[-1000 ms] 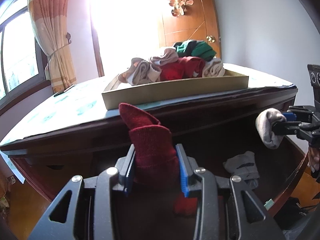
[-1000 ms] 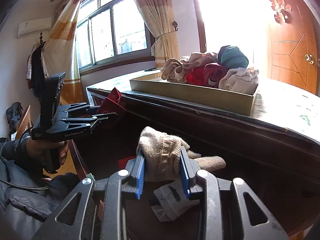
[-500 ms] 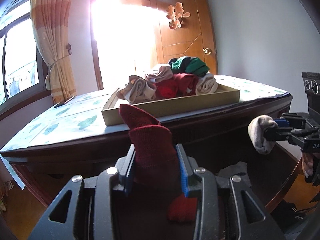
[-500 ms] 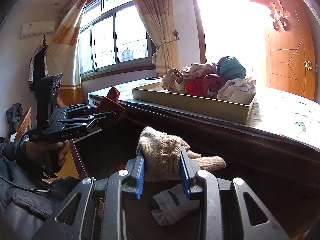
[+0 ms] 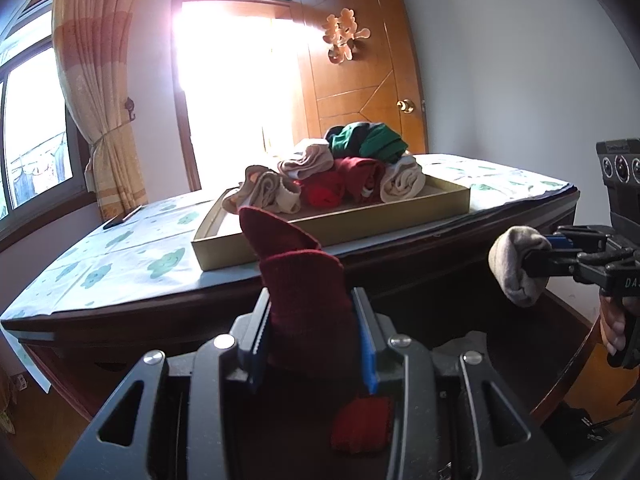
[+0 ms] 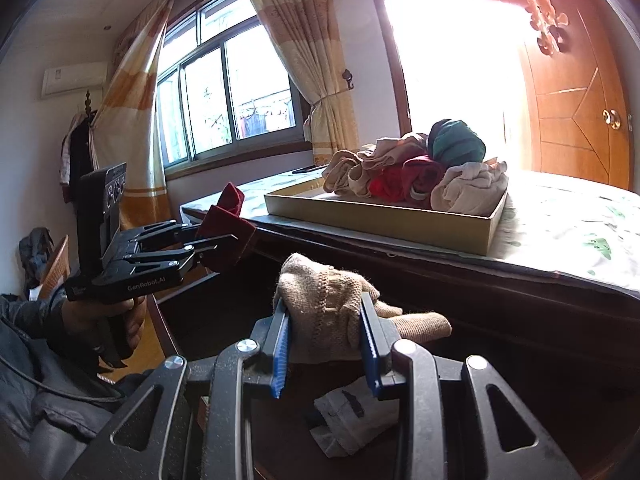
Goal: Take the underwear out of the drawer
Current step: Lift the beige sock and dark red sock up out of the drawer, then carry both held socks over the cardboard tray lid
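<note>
My left gripper (image 5: 312, 316) is shut on a dark red knitted garment (image 5: 304, 280) that sticks up between the blue pads, held above the open drawer (image 5: 568, 320). My right gripper (image 6: 326, 320) is shut on a beige knitted garment (image 6: 324, 300), also over the drawer. Each gripper shows in the other's view: the left gripper (image 6: 218, 248) with the dark red piece (image 6: 226, 220), the right gripper (image 5: 536, 256) with the beige piece (image 5: 516, 264). In the drawer lie a red piece (image 5: 362, 424) and a grey-white piece (image 6: 352, 416).
A shallow cardboard tray (image 5: 332, 228) heaped with rolled garments (image 5: 340, 176) stands on the dresser top's patterned cloth (image 5: 120, 248). A dark phone-like object (image 5: 122, 216) lies near the window side. A person's hands hold both grippers; a wooden door (image 5: 360, 92) is behind.
Both grippers have risen and tilted up a little, so the dresser top and tray sit lower in view. The garments stay clamped.
</note>
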